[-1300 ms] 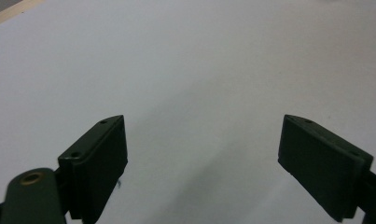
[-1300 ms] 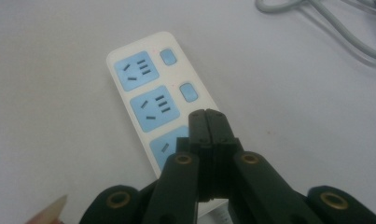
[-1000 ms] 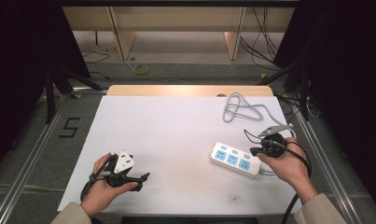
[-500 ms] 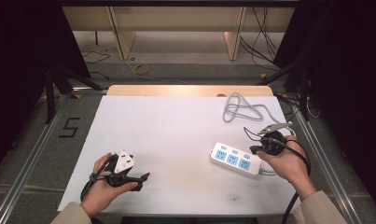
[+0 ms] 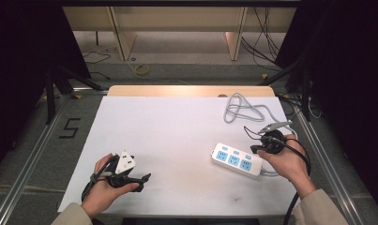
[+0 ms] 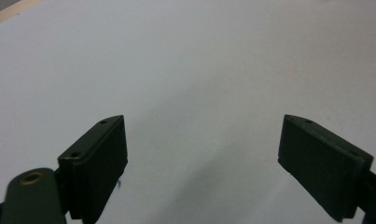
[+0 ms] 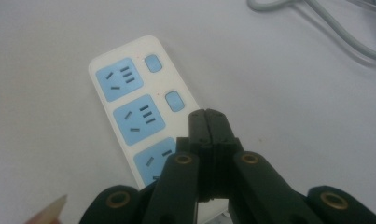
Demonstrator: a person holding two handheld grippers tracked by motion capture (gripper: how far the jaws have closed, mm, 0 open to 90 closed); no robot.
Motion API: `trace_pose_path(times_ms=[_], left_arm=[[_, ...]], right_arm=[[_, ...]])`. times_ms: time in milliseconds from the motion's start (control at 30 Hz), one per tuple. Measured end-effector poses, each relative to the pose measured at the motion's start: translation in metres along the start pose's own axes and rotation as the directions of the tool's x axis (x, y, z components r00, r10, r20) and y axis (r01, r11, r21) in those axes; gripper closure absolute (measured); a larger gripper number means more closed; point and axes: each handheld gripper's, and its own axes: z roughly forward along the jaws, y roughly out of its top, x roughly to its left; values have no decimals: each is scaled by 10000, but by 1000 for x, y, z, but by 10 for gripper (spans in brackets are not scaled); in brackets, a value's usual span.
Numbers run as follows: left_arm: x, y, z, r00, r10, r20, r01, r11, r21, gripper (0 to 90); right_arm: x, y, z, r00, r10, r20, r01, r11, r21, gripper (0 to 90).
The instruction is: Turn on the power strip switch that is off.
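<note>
High view: power strip (image 5: 237,160) lies on the bench (image 5: 177,122) at right, just beside the right gripper (image 5: 258,149).
Right gripper: jaws pressed together, empty, poised over the strip's near switch end.
Left gripper (image 5: 142,180): jaws wide apart, nothing between them, well apart from the strip.
Risk: closed jaws could skid off a switch (image 7: 174,101) and shove the unheld strip.
Cause: grey cord (image 5: 243,108) lies loose, no second hold.

The right claw (image 7: 208,122) hides the power strip's (image 7: 129,100) third switch; its cord (image 7: 316,28) runs past the top edge.
</note>
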Motion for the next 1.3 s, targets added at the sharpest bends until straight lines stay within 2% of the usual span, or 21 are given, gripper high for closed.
trace_pose_path(times_ms=[467,700,1300], left_arm=[[0,0,0,10000,-15,43,15,10000,16,152],[0,0,0,10000,24,60,-24,10000,55,152],[0,0,1,10000,-31,81,31,10000,14,152]], right_arm=[[-1,5,7,10000,13,-7,-12,9997,259,900],[-1,8,10,9999,-160,2,159,9991,394,900],[-3,10,21,9989,-368,-277,397,9927,1140,900]])
